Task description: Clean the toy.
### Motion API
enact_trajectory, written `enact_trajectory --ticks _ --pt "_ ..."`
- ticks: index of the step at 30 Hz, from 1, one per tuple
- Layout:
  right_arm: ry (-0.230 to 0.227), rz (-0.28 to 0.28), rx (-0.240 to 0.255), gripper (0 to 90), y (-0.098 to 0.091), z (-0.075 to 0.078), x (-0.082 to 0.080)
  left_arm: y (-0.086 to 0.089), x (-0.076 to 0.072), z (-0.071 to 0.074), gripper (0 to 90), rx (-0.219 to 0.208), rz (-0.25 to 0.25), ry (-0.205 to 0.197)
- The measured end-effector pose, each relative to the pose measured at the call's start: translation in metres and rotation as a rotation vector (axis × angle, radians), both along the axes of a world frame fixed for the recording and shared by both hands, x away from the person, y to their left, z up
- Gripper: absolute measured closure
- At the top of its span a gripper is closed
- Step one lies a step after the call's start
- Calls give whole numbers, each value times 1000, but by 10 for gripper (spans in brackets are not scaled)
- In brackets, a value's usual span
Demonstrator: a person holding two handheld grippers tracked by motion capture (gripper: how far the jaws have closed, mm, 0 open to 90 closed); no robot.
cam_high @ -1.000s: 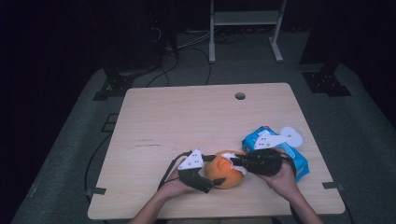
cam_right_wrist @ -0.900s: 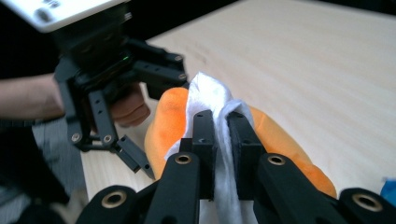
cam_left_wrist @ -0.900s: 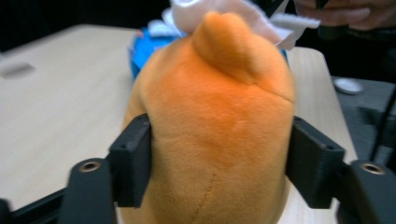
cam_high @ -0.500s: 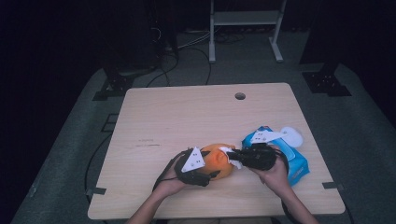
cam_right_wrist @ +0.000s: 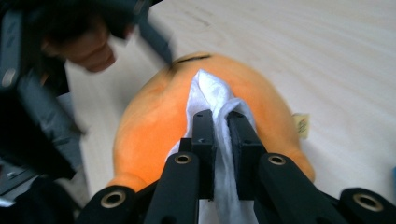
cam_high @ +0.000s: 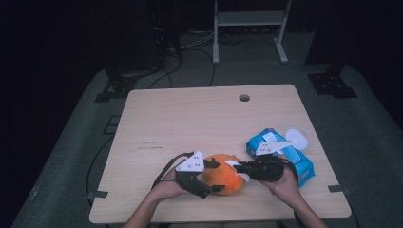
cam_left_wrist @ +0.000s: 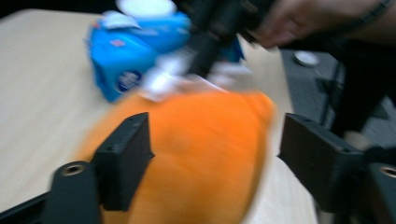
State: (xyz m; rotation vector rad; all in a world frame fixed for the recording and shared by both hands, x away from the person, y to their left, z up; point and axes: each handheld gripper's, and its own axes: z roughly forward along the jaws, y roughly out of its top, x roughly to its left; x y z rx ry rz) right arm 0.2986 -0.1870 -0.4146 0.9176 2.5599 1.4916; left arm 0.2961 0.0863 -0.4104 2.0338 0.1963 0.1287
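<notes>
My right hand-held gripper [cam_right_wrist: 219, 123] is pinched tight on a white wipe [cam_right_wrist: 210, 93] laid over the orange plush toy [cam_high: 223, 173]. My left hand-held gripper [cam_left_wrist: 215, 154] is wide open, straddling the toy at the worktop [cam_high: 199, 118] front edge.

Risk: unclamped toy may slide; wipe may slip.

Right gripper view shows the pinch; left gripper view shows the blue wipe pack [cam_left_wrist: 123, 65].

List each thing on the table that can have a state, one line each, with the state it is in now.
orange plush toy: lying on the table, between the left gripper's jaws
white wipe: pinched, resting on the toy
blue wipes pack: flap open
left gripper: open
right gripper: shut on the wipe
</notes>
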Motion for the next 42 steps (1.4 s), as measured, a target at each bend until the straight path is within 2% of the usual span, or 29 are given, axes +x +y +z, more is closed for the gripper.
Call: enact_trajectory --ticks 2,5,11,15,19,23,25,27,29,33,35,42 --pt "11 18 7 815 -3 -2 -4 -1 5 1 191 -8 36 2" --pt "0 49 5 811 -6 -3 -9 -5 12 -2 163 -13 48 22" --pt "7 80 10 812 -13 -4 -13 -17 22 -9 151 41 43 26" --pt "15 65 47 812 -27 -3 -18 -22 18 -18 151 52 39 30" --pt "24 42 98 812 -38 -2 -19 -22 15 -19 139 59 44 17" --pt "17 30 111 810 -40 -1 -18 -23 11 -22 135 63 24 -2" --pt "21 25 109 808 -41 -1 -18 -24 11 -23 142 71 18 5" --pt "22 22 114 808 -41 -2 -17 -24 12 -25 196 84 17 10" --pt "20 17 117 807 -42 -2 -17 -23 14 -26 287 84 35 28" --pt "24 8 128 805 -44 -2 -17 -21 17 -26 409 54 72 75" --pt "25 4 129 805 -45 -2 -17 -20 17 -24 453 40 82 80" --pt "10 -13 135 801 -51 1 -17 -15 18 -16 505 4 119 67"
